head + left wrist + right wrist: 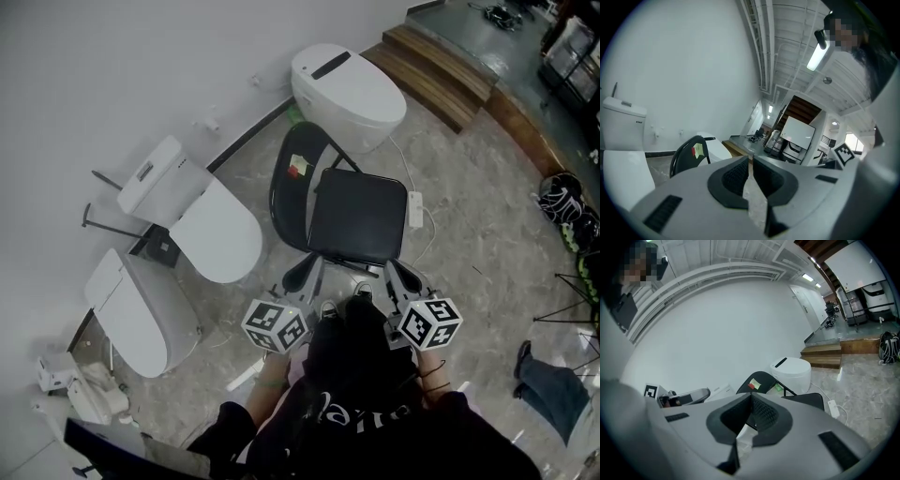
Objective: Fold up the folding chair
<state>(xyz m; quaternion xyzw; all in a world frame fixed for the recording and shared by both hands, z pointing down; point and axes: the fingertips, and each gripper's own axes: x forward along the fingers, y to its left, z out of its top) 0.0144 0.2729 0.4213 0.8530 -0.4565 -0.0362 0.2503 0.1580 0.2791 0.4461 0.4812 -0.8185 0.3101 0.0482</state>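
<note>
The black folding chair stands unfolded on the marble floor, its padded seat (357, 216) toward me and its curved backrest (292, 173) beyond, with coloured stickers on it. My left gripper (304, 274) is shut and empty, just short of the seat's front left corner. My right gripper (399, 275) is also shut and empty, at the seat's front right corner. In the left gripper view the closed jaws (750, 162) point past the backrest (688, 154). From the right gripper (751, 397) I see the backrest (762, 379) and the seat (809, 401) ahead.
A white toilet (348, 90) stands right behind the chair, with two more (202, 221) (137, 317) along the wall at left. A white power strip (415, 208) with its cable lies beside the seat. Wooden steps (439, 66) rise at the back right, and bags (568, 208) sit at the far right.
</note>
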